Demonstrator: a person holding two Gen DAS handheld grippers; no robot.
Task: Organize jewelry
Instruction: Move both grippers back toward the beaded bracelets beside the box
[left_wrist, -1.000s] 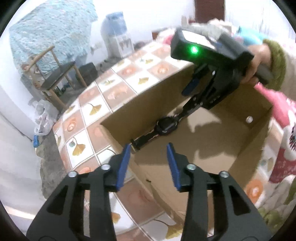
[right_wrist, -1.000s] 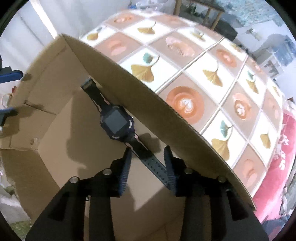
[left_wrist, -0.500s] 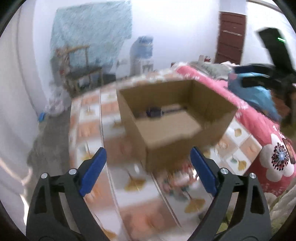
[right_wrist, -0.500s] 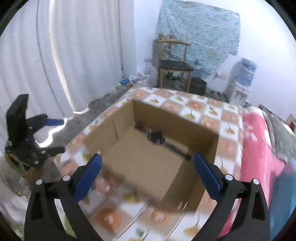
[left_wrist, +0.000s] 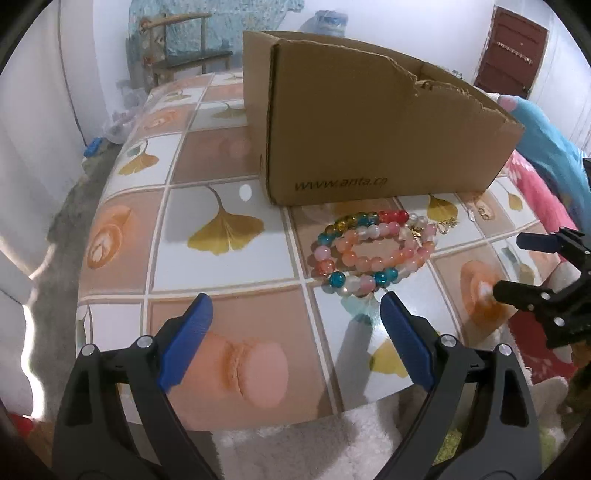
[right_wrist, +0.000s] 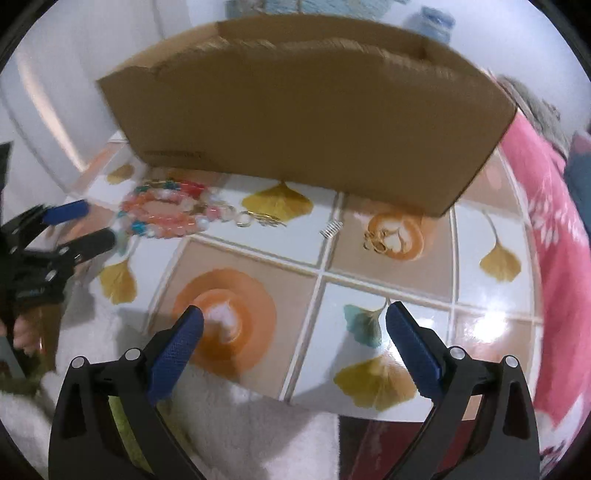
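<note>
Cardboard box (left_wrist: 369, 122) stands on the tiled desk (left_wrist: 221, 177), its outer wall hiding whatever lies inside from both cameras. Just beside that wall, at 6 o'clock from it in the left view, a pile of beaded bracelets (left_wrist: 369, 251) rests on the desk. The left gripper (left_wrist: 291, 314) hangs above the desk edge, jaws spread wide and empty, having just been opening; the beads lie at 1 o'clock from it. The right gripper (right_wrist: 295, 325) is equally wide and empty, its jaws also just opened. In its blurred view, small gold pieces (right_wrist: 376, 238) and a tiny silver item (right_wrist: 331, 228) are hard to identify.
</note>
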